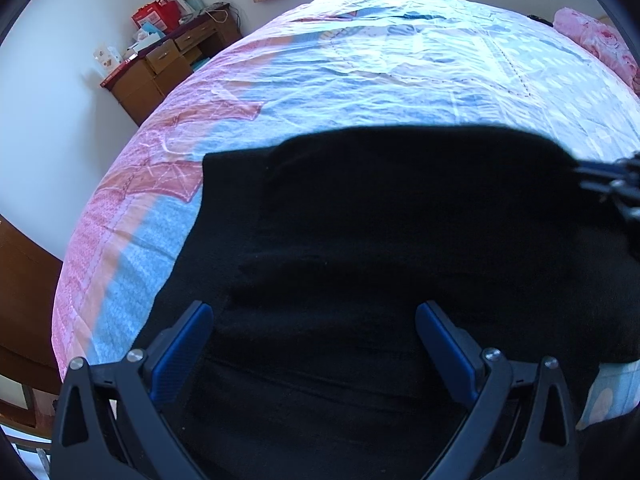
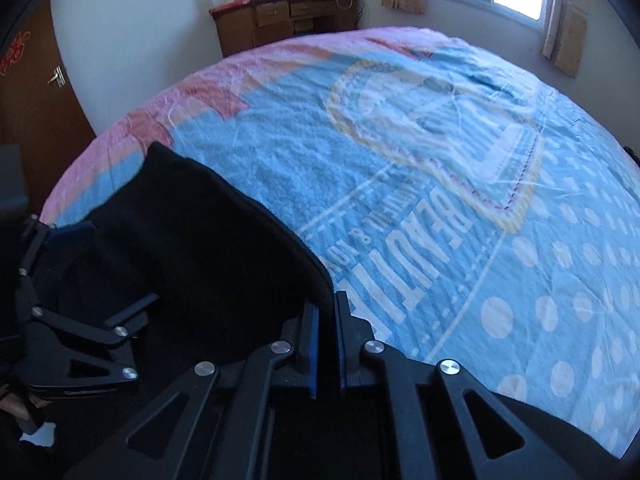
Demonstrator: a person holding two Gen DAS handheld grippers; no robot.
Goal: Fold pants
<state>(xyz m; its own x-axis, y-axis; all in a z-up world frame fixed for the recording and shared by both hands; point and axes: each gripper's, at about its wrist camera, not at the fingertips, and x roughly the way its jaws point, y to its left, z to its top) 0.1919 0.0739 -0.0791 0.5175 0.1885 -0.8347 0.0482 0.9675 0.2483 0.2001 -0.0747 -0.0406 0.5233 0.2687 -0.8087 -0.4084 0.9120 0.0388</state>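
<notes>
Seemingly, right hand-held gripper (image 2: pixel 328 312) pinches black pants (image 2: pixel 192 240); left hand-held gripper (image 1: pixel 314 312) spread wide.

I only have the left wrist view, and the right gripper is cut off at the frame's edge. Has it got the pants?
Observer: It seems so. In the right wrist view the right gripper has its pads nearly together, and the dark edge of the pants runs in between them.
Operator: Is there any cloth on its far side?
Observer: No. To its right there is only bedspread, printed with dots and letters.
</notes>
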